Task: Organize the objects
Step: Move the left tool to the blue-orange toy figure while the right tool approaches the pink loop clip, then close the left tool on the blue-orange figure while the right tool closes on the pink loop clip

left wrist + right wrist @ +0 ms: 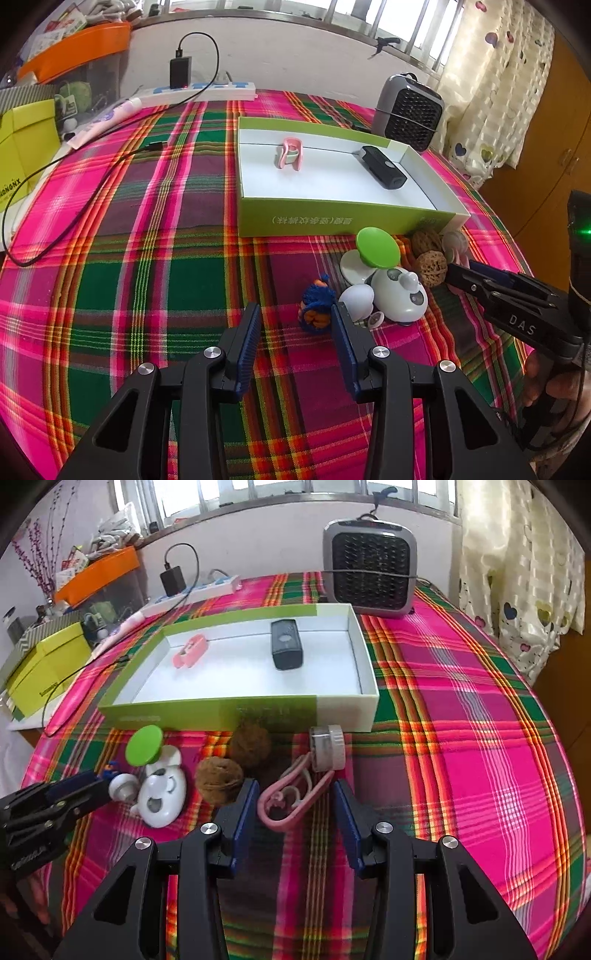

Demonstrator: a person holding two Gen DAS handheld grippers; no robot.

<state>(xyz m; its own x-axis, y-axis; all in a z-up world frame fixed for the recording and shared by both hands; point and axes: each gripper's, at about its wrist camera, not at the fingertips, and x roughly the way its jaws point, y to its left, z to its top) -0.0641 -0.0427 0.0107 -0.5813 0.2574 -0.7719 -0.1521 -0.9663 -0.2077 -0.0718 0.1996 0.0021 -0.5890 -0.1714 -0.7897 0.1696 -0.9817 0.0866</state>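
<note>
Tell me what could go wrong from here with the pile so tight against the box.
1. The right tool straddles the pink clip; a walnut sits beside its finger and may get knocked.
2. The clip's loops could drag the white cap along.
3. The left tool could nudge the blue yarn toy.

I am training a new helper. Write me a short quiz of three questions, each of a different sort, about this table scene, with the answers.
1. True or false: the green box already holds two things.
2. Multiple choice: what lies between the fingers of the right gripper? A) a walnut B) a pink clip C) the green disc
3. Fill in: the left gripper is open and points at a small ____ yarn toy.

Key:
1. True: a pink clip and a black device.
2. B: the pink clip, not yet gripped.
3. Blue: the yarn toy.
</note>
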